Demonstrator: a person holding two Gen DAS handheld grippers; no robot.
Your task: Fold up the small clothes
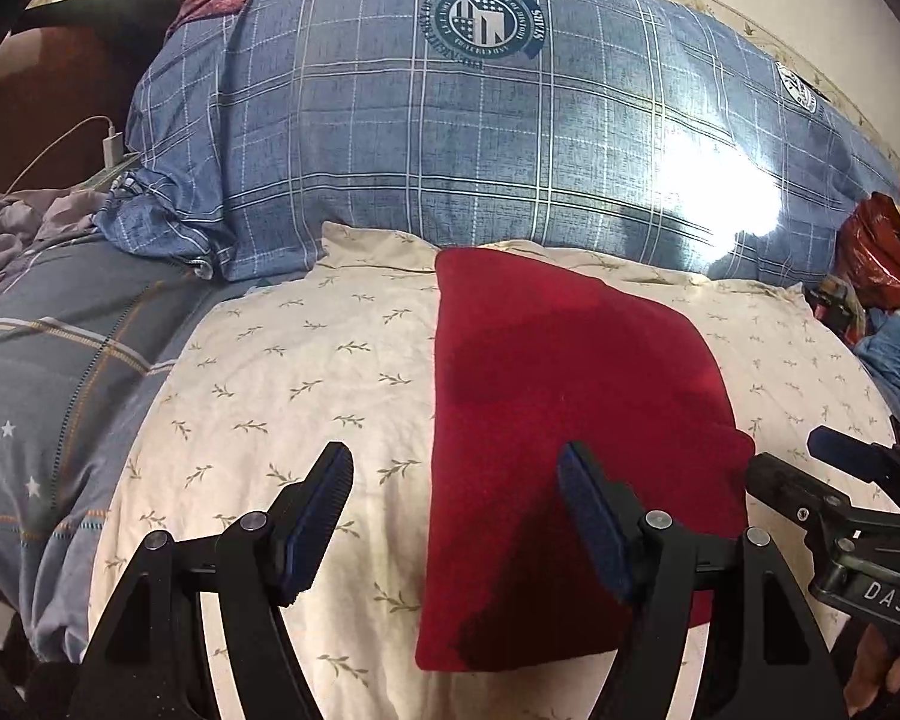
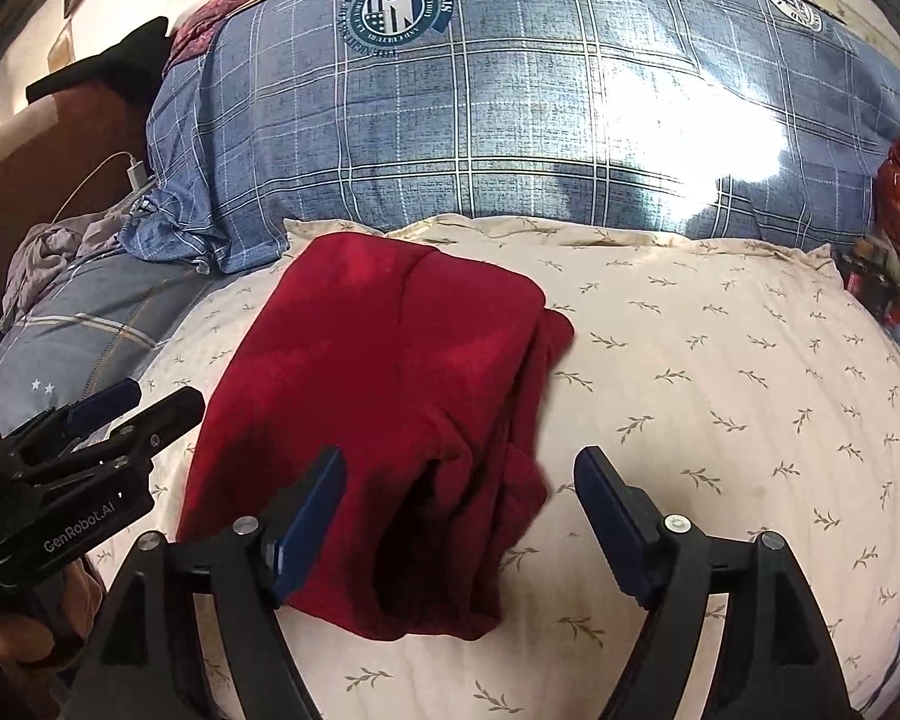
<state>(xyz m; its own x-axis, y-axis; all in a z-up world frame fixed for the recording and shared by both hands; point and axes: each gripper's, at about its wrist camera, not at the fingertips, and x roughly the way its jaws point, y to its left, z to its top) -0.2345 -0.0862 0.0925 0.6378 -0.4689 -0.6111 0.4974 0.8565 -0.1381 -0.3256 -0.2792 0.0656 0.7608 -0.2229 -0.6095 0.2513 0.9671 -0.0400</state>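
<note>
A dark red garment lies folded into a long strip on a cream leaf-print pillow. It also shows in the right wrist view, with layered folds along its right edge. My left gripper is open and empty, hovering over the garment's near left edge. My right gripper is open and empty, hovering over the garment's near right edge. The right gripper shows at the right of the left wrist view. The left gripper shows at the left of the right wrist view.
A blue plaid pillow lies behind the cream pillow. Grey-blue bedding lies to the left, with a charger and cable. A red plastic bag and clutter sit at the right.
</note>
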